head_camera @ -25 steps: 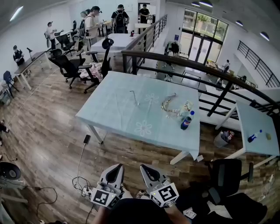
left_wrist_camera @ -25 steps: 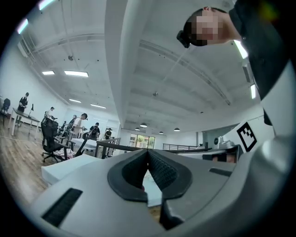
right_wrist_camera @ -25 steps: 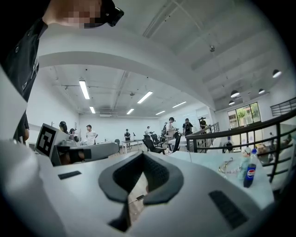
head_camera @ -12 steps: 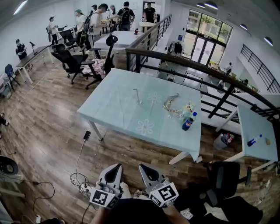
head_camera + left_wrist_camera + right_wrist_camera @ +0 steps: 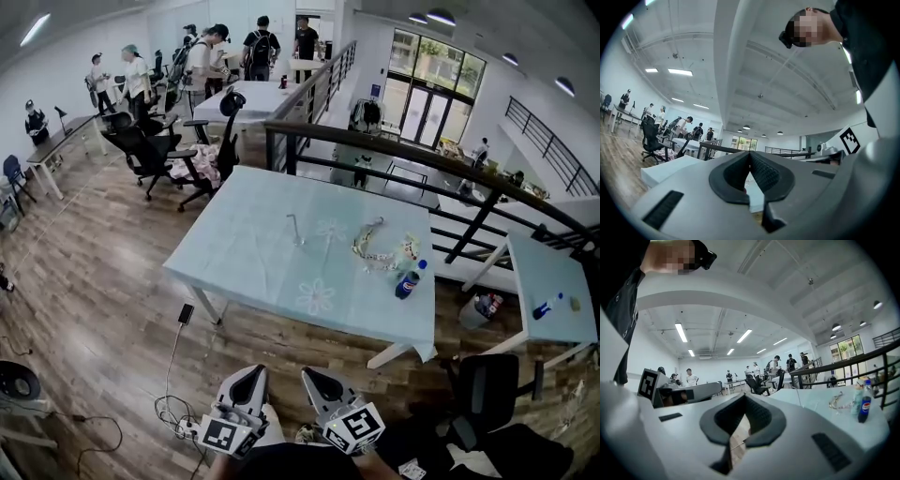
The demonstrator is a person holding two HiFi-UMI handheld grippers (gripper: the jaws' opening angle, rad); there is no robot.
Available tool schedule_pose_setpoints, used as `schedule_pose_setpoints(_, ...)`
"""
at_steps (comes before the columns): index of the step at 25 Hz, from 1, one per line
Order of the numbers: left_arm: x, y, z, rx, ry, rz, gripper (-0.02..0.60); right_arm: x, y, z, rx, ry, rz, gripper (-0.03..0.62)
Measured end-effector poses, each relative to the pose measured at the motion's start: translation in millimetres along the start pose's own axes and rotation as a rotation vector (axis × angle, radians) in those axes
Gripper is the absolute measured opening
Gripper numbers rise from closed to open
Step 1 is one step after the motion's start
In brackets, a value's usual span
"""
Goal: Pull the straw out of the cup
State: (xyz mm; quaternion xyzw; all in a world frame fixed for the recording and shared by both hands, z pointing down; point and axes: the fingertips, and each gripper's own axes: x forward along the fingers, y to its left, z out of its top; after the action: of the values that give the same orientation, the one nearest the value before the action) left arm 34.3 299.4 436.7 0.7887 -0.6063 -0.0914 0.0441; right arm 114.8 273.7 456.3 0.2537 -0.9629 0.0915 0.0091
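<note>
On the pale blue table (image 5: pixel 253 253) far ahead lies a thin bent straw-like piece (image 5: pixel 294 228). Right of it is a cluster of clear plastic (image 5: pixel 375 246), too small for me to pick out a cup. My left gripper (image 5: pixel 246 380) and right gripper (image 5: pixel 317 382) are held side by side close to my body, well short of the table. Both point level at it. Each is shut, pads together and nothing between them. The right gripper view shows the clear plastic cluster (image 5: pixel 839 401) at the right.
A blue-labelled bottle (image 5: pixel 406 280) stands near the table's right front corner. Wooden floor with cables and a power strip (image 5: pixel 178 412) lies between me and the table. A black railing (image 5: pixel 412 159) runs behind it. Office chairs (image 5: pixel 150 150) and several people are at the back left.
Both grippers have shifted together a little lower in the head view, still shut and empty. The people at the back have walked about.
</note>
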Motion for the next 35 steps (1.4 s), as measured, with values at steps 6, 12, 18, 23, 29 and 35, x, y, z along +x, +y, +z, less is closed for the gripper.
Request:
schedule_pose_setpoints(6,37,50,-3,-0.007,0.047,-0.027,0.012,61,-20,8,0.0,0.028,-0.04,0.009)
schedule_pose_setpoints(12,91,108,20,-0.029,-0.008,-0.071,0.012,123,-57,25,-0.029,0.026,-0.104,0.009)
schedule_pose_setpoints(18,117,157,35,-0.01,-0.029,-0.105,0.012,179,-75,44,-0.054,-0.007,-0.156,0.009)
schedule_pose_setpoints(23,125,191,42,-0.013,-0.029,-0.127,0.012,216,-61,42,-0.054,-0.007,-0.149,0.009)
schedule_pose_setpoints(29,141,207,43,0.004,-0.008,-0.153,0.012,244,-63,38,-0.049,0.02,-0.142,0.009)
schedule_pose_setpoints(35,174,216,39,0.012,0.0,-0.174,0.012,261,-88,31,-0.017,0.048,-0.151,0.009)
